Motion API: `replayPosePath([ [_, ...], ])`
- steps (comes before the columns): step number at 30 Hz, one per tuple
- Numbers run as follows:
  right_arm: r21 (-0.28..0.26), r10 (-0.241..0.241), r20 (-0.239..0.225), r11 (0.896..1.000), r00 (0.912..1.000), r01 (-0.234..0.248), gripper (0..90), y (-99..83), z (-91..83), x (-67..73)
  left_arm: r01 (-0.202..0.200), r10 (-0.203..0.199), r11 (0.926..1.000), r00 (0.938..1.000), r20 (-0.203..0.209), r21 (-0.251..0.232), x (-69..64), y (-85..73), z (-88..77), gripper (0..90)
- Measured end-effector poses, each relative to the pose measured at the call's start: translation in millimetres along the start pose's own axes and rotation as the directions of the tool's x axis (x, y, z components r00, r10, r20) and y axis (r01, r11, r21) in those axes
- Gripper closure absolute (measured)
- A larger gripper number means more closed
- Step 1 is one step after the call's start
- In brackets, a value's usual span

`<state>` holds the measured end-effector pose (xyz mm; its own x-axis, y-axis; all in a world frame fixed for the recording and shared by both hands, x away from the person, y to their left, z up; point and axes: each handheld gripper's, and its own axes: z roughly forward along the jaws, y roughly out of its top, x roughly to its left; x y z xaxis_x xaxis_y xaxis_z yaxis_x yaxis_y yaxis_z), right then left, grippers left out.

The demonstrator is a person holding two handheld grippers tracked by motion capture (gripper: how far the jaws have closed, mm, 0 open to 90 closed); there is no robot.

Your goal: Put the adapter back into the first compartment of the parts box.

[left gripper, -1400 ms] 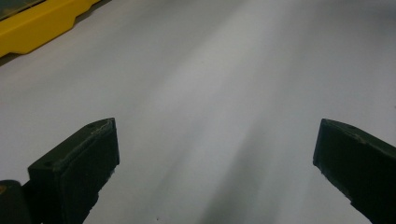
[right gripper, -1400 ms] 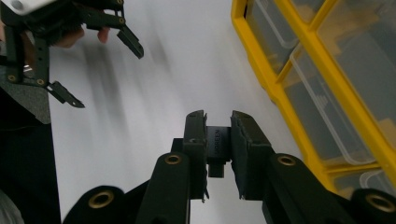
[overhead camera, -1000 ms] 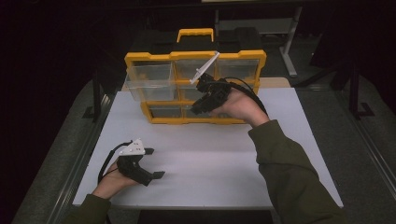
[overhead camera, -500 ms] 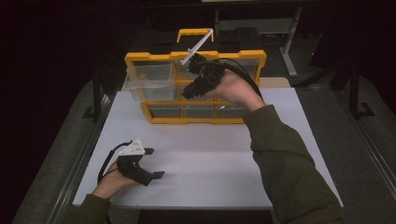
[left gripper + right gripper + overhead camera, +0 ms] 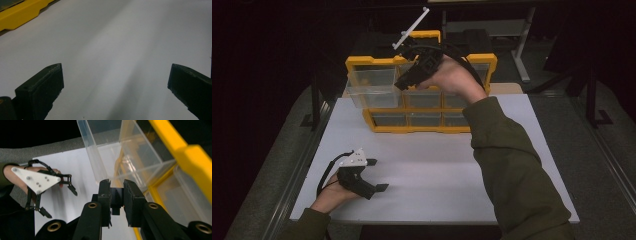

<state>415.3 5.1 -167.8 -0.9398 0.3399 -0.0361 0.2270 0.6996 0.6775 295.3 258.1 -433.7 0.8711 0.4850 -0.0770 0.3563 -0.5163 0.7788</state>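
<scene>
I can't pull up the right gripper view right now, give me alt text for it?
The right tongs are shut on a small black part, held up beside an open clear drawer of the yellow organizer. Farther off at left, the left tongs sit open on the white table.

No legible text or labels anywhere.

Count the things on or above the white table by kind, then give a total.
Black hand-held two-jaw tools: 2 (left tool, right tool)
Yellow plastic organiser box: 1
Clear plastic drawer pulled out: 1
Small black piece gripped by the right tool: 1
Total: 5
</scene>
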Motion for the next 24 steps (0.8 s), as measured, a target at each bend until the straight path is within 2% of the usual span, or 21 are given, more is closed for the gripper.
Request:
replayPosePath([
  [9,-0.014,-0.013,0.004,1.0,0.9999,0.013,75.4,22.2,0.6,-1.1,0.003,-0.003,1.0,1.0,-0.001,-0.005,0.8,-0.2,-0.8,0.0],
  [14,-0.015,-0.014,-0.003,1.0,0.9999,0.014,75.4,32.9,9.2,-3.8,0.005,-0.005,1.0,1.0,-0.001,-0.006,0.9,-0.3,-0.8,0.0],
  [20,0.002,0.01,-0.026,1.0,0.9996,-0.01,74.3,38.9,24.2,-8.2,0.006,-0.006,1.0,1.0,0.002,-0.006,0.7,-0.3,-0.4,0.0],
  [22,-0.003,0.013,-0.04,1.0,0.9991,-0.013,66.2,38.8,26.7,-9.3,0.007,-0.007,1.0,1.0,0.004,-0.006,0.8,-0.1,-0.3,0.0],
  [24,-0.005,0.017,-0.029,1.0,0.9994,-0.017,60.2,38.2,26.1,-9.7,0.009,-0.009,0.9999,1.0,0.004,-0.008,1.5,-0.1,-0.3,0.0],
])
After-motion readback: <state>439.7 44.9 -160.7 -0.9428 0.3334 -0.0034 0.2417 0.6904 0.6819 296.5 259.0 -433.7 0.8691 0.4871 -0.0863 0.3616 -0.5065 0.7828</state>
